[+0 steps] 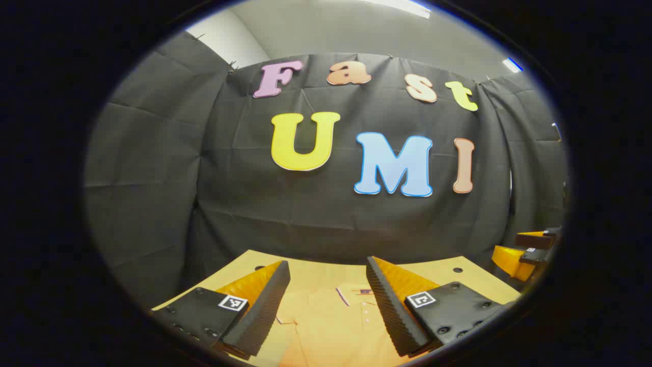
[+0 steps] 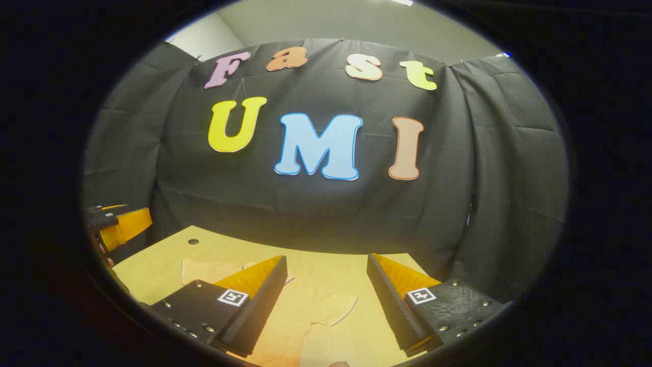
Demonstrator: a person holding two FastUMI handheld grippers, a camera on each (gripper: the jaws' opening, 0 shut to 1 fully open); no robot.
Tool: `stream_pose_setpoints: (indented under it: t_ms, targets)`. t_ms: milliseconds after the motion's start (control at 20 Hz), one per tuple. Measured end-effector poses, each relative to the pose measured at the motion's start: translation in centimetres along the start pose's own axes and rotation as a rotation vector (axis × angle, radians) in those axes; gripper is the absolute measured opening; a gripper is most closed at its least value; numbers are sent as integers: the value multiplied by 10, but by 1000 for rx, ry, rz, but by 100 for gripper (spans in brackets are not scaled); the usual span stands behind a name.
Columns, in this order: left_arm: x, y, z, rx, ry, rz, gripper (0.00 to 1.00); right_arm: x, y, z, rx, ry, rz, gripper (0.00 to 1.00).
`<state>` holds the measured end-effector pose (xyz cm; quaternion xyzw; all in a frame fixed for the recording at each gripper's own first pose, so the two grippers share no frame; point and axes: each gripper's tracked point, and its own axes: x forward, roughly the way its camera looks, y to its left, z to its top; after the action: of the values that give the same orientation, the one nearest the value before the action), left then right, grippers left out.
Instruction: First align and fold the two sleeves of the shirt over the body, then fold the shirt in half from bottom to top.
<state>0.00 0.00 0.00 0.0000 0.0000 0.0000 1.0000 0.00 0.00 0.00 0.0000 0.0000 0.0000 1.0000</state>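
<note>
A pale orange shirt (image 1: 331, 326) lies flat on the wooden table (image 1: 316, 270), its collar and button placket between my left gripper's fingers in the left gripper view. My left gripper (image 1: 326, 270) hangs above the shirt, open, with nothing between its fingers. In the right gripper view the shirt (image 2: 310, 316) shows with one short sleeve (image 2: 336, 308) spread on the table (image 2: 163, 265) and another part of the fabric (image 2: 209, 270) farther left. My right gripper (image 2: 326, 265) is open above that sleeve and holds nothing. Each view catches the other gripper at its edge: the right gripper (image 1: 524, 252) and the left gripper (image 2: 119, 224).
The black cloth booth wall (image 1: 316, 204) rises straight behind the table's far edge. Small dark holes (image 1: 457, 269) mark the tabletop near its corners, one also at the far left hole (image 2: 192, 241) in the right gripper view.
</note>
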Motion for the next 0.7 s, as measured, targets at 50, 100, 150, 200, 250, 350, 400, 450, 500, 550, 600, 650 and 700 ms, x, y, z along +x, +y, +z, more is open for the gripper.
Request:
stream_pose_setpoints:
  t_ms: [50,100,150,200,250,350,400,450,500,550,600,650,700]
  targets:
    - [0,0,-1,0,2,1,99,0,0,-1,1,3,2,96]
    - [0,1,-1,-1,5,3,99,-1,1,-1,0,5,4,96]
    - [0,1,-1,-2,6,3,99,-1,0,-2,0,6,4,98]
    - [-1,0,-1,-2,5,2,99,-1,1,-2,0,7,4,98]
    - [-1,-1,0,0,4,1,99,-1,0,-2,0,7,4,98]
    - [1,-2,0,5,2,-2,99,-1,-1,-2,-1,7,0,98]
    - [1,-3,0,6,1,-5,99,0,-1,-2,1,6,-2,98]
    - [2,-5,1,6,0,-6,99,-1,-1,-1,4,7,-3,98]
    - [3,-6,0,6,2,-8,99,-1,-2,-1,6,7,-5,98]
    - [4,-7,-1,5,4,-10,99,0,-3,-2,6,6,-9,98]
    - [6,-9,-1,4,7,-12,99,1,-3,-2,6,8,-10,98]
    - [8,-10,-2,3,9,-14,99,2,-4,-3,6,9,-12,96]
    - [8,-11,-2,3,10,-16,99,2,-4,-3,5,10,-14,98]
